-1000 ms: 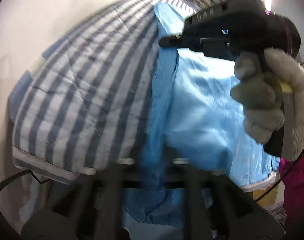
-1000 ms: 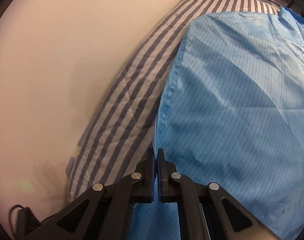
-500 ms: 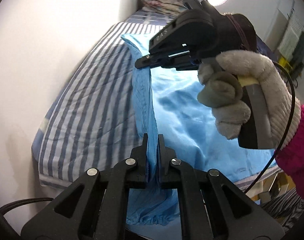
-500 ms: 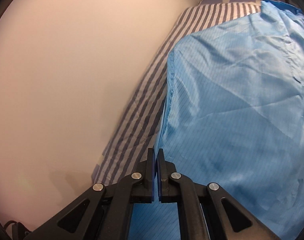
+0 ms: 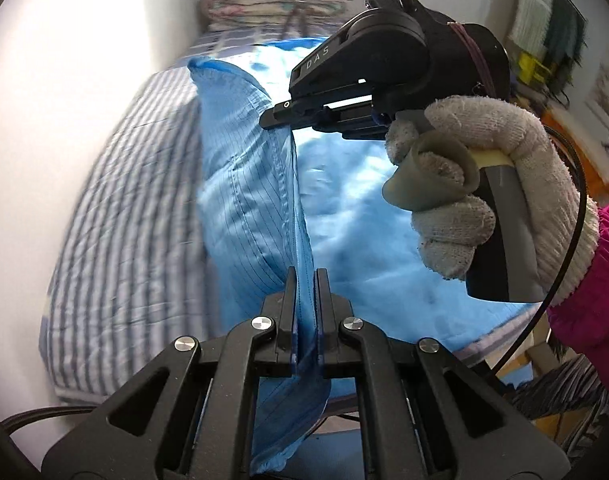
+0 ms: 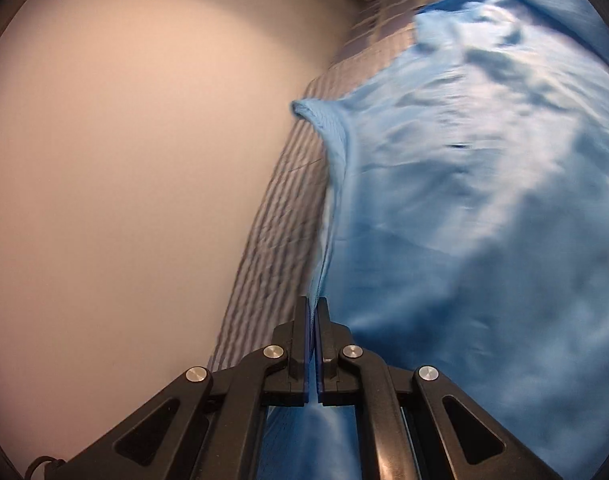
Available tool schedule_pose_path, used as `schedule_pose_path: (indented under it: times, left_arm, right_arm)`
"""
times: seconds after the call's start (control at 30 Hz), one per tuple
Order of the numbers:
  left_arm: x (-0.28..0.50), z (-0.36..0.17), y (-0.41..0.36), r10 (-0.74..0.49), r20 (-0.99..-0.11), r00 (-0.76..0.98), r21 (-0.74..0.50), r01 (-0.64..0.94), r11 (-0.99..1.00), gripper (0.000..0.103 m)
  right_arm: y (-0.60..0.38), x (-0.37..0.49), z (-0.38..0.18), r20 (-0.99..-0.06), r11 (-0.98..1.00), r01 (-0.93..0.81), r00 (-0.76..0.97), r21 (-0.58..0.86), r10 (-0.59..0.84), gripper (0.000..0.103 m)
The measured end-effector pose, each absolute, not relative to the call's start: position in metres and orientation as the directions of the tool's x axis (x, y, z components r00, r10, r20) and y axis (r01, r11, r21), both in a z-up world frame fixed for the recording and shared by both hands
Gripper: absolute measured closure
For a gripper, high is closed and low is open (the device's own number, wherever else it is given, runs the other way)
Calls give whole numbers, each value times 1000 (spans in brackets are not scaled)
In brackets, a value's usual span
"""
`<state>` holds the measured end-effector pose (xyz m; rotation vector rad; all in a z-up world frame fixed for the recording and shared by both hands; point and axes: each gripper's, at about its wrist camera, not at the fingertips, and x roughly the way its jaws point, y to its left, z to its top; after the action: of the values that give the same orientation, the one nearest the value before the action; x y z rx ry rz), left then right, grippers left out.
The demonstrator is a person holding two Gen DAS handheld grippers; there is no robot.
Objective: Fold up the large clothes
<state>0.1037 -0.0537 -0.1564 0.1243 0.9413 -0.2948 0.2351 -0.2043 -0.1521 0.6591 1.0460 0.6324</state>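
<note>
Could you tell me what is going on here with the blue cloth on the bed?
A person in knitted gloves holds a gripper in each hand and is folding a large blue garment on a bed with a striped sheet. The left gripper is clamped on one edge of the fabric, and the right gripper is clamped on the same raised edge further along. That edge is lifted off the bed between them, while the rest of the garment lies spread on the sheet. The fold is not yet laid down.

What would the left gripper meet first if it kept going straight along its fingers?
Probably the blue garment it already pinches: the left gripper points along the lifted fold. Beyond that comes the right gripper, clamped on the same edge, though depth is unclear.
</note>
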Motion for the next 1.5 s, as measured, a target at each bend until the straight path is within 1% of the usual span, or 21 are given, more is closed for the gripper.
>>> schedule_pose_path:
  times: [0.13,0.27,0.37,0.47,0.6,0.7,0.73,0.77,0.8,0.83,0.87,0.9,0.97,1.03,1.1,1.13,1.17,1.23,1.3,1.4,1.5]
  left_arm:
    - [101,-168,-84,-197,-825,530,5,355,935,100]
    - [105,-183,-100,-213,-852,478,-26,368,929,100]
    - [108,-184,-102,-257,-855,450,-81,374,924,99]
    - [104,-176,-98,-340,-846,412,-180,380,907,98]
    - [80,-155,-78,-448,-805,388,-306,376,875,98]
    - [73,-145,-49,-452,-788,419,-326,339,883,97]
    - [75,-144,-38,-434,-789,435,-316,318,894,94]
    - [79,-146,-27,-409,-794,450,-305,288,908,93]
    - [84,-148,-17,-393,-799,456,-306,254,917,89]
    - [89,-154,-5,-385,-803,455,-322,213,923,87]
    - [95,-161,7,-385,-808,446,-346,170,923,87]
    - [102,-168,17,-386,-813,436,-368,130,921,87]
    - [113,-180,30,-404,-815,416,-414,71,908,87]
    - [128,-191,38,-421,-815,399,-452,19,892,87]
    - [136,-200,40,-429,-813,393,-465,5,885,87]
    - [139,-202,37,-421,-819,391,-450,18,893,87]
    - [141,-203,30,-404,-830,385,-423,38,906,87]
    - [142,-207,16,-392,-841,373,-398,64,915,87]
    - [144,-214,6,-369,-855,364,-364,86,927,87]
    - [145,-225,-2,-272,-891,362,-252,102,962,87]
    - [146,-236,-2,-258,-903,343,-242,89,966,87]
  right_arm:
    - [-248,218,-177,-562,633,-71,392,771,728,103]
    - [-269,215,-201,-592,644,-6,387,765,707,103]
    - [-273,218,-198,-606,663,-11,394,748,691,103]
    - [-280,224,-186,-636,699,-23,395,714,663,103]
    - [-281,231,-190,-677,741,-21,388,672,625,103]
    - [-281,229,-199,-676,734,-24,369,679,638,103]
    - [-283,226,-202,-673,726,-17,361,688,646,103]
    - [-284,223,-204,-672,718,-5,348,696,654,99]
    - [-286,217,-206,-679,719,6,336,695,653,97]
    - [-287,212,-207,-686,720,15,319,693,654,93]
    - [-287,207,-206,-690,723,7,306,690,656,85]
    - [-288,204,-206,-695,729,-1,301,684,653,83]
    - [-291,194,-202,-704,740,-12,295,673,645,64]
    - [-292,185,-199,-707,740,-14,285,672,648,66]
    - [-287,181,-201,-718,751,-38,265,659,644,78]
    - [-283,181,-204,-727,760,-51,257,648,637,86]
    - [-278,178,-204,-734,768,-70,249,637,631,93]
    - [-270,174,-207,-732,763,-80,235,642,640,100]
    - [-263,172,-214,-718,746,-71,227,662,658,102]
    - [-252,170,-219,-730,758,-71,223,649,646,102]
    - [-249,168,-214,-747,777,-86,225,624,625,102]
